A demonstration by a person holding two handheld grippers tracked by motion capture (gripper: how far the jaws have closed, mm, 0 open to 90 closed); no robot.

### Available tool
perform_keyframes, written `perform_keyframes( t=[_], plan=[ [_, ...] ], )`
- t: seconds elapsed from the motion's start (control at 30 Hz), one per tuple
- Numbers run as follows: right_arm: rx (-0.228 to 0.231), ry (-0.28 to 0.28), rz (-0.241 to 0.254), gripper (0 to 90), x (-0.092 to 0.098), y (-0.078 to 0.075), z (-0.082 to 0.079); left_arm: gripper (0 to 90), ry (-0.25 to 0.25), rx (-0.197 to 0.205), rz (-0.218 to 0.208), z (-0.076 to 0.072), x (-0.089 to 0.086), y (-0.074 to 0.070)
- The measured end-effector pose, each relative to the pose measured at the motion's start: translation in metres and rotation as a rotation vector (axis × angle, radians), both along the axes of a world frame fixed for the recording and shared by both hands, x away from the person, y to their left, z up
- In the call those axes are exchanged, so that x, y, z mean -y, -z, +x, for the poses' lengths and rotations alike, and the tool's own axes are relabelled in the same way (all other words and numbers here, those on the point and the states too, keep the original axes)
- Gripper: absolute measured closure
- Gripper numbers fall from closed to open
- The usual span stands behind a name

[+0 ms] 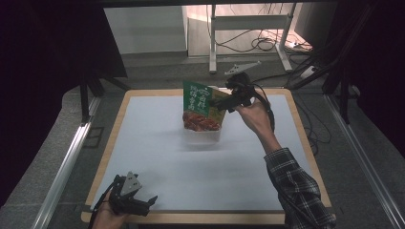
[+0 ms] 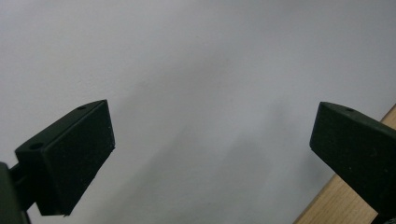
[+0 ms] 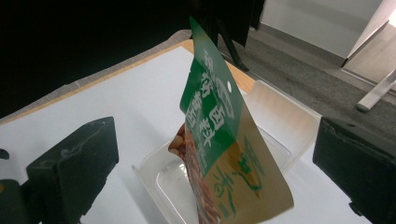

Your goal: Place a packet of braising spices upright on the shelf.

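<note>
Standing on end in a clear, shallow plastic tray (image 1: 206, 136) near the far middle of the counter (image 1: 157, 157) is a flat green-and-tan foil food pouch (image 1: 201, 107) with white lettering and a picture of reddish-brown food at its lower part. And look at the right hand-held gripper (image 1: 220, 106): it's right up against the pouch's tan upper corner in the high view, with the person's right hand (image 1: 255, 117) behind it and a plaid sleeve (image 1: 296, 191) trailing back toward the near edge. From the right gripper view the pouch (image 3: 224, 149) rises between the two black jaws, which are spread wide, each pad well clear of the foil, so nothing is pinched here! The tray (image 3: 275, 126) sits beneath, its translucent walls showing on either side of the pouch, on the white counter surface (image 3: 116, 102).

Down at the near left corner, the left hand-held gripper (image 1: 149, 200) sits low over the counter in the person's left hand (image 1: 107, 217), grey three-cornered plate on top, well apart from tray and pouch. In the left gripper view its jaws are spread wide too, with plain white counter (image 2: 196, 70) between them and a strip of wooden edge (image 2: 336, 200) at the lower right.
</note>
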State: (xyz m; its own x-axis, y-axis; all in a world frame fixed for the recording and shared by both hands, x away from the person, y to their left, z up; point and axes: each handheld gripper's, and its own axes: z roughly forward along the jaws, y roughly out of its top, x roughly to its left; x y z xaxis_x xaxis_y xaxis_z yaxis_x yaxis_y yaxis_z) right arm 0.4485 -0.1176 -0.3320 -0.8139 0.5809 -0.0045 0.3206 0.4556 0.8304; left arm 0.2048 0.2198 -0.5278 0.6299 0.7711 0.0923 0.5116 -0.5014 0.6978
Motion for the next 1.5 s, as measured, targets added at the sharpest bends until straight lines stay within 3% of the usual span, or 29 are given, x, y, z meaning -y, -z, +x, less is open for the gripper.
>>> perform_keyframes(
  t=[0.7,1.13,1.5],
  plan=[
    [0.010,-0.006,-0.008,0.1,0.019,0.018,-0.016,0.0,0.004,0.000,0.008,0.000,0.001,0.000],
    [0.016,0.005,0.034,0.0,0.036,0.020,-0.030,0.0,0.005,0.001,0.012,0.000,0.001,0.000],
    [0.010,0.017,0.036,0.0,0.046,0.028,-0.044,0.0,0.003,0.000,0.011,0.000,0.002,0.000]
  ],
)
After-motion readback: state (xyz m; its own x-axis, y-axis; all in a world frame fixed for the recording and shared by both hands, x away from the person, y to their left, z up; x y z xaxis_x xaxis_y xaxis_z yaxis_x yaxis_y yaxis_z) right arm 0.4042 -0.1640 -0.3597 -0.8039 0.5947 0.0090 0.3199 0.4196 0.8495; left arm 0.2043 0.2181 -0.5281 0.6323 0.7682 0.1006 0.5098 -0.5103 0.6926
